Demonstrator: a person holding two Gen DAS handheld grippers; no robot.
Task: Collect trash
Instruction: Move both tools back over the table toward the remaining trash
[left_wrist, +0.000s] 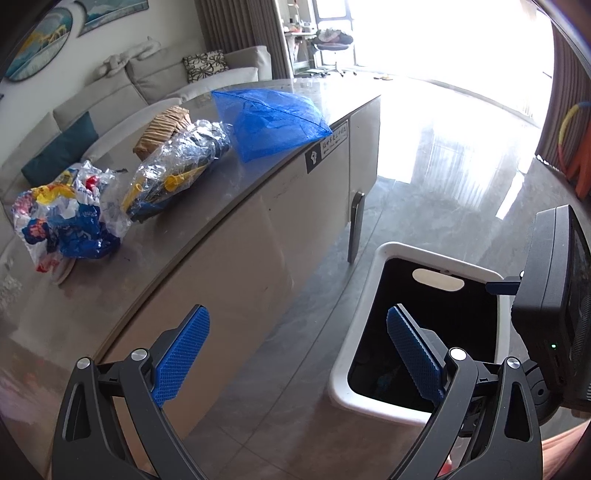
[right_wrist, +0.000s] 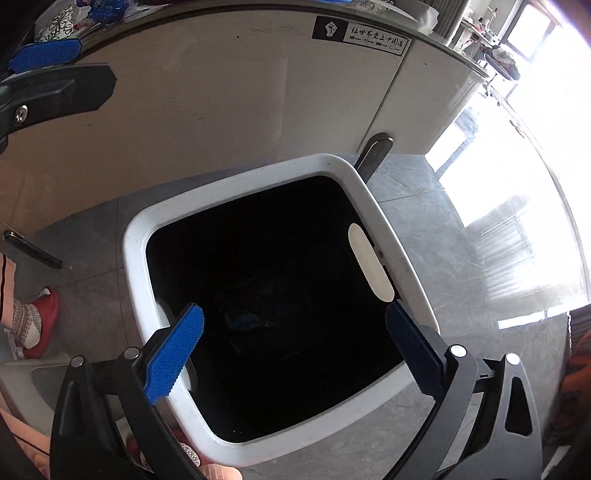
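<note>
Hovering over the bin with both hand-held grippers empty, trash still waiting on the counter.

We judge the job partly done: something bluish lies dim at the bottom of the white bin (right_wrist: 236, 192), though we cannot make out what, while on the counter (left_wrist: 258, 162) at the upper left of the left wrist view sit a crumpled printed wrapper (left_wrist: 62, 218), a clear plastic bag (left_wrist: 173, 170), a brown woven piece (left_wrist: 162, 129) and a blue mesh cover (left_wrist: 269, 122); which of these count as trash we can only guess. Our right hand-held gripper (right_wrist: 291, 347) points steeply down into the bin's mouth, jaws spread wide, nothing between them. Our left hand-held gripper (left_wrist: 295, 350) hangs beside the counter's edge, tilted down, jaws equally wide and empty.
</note>
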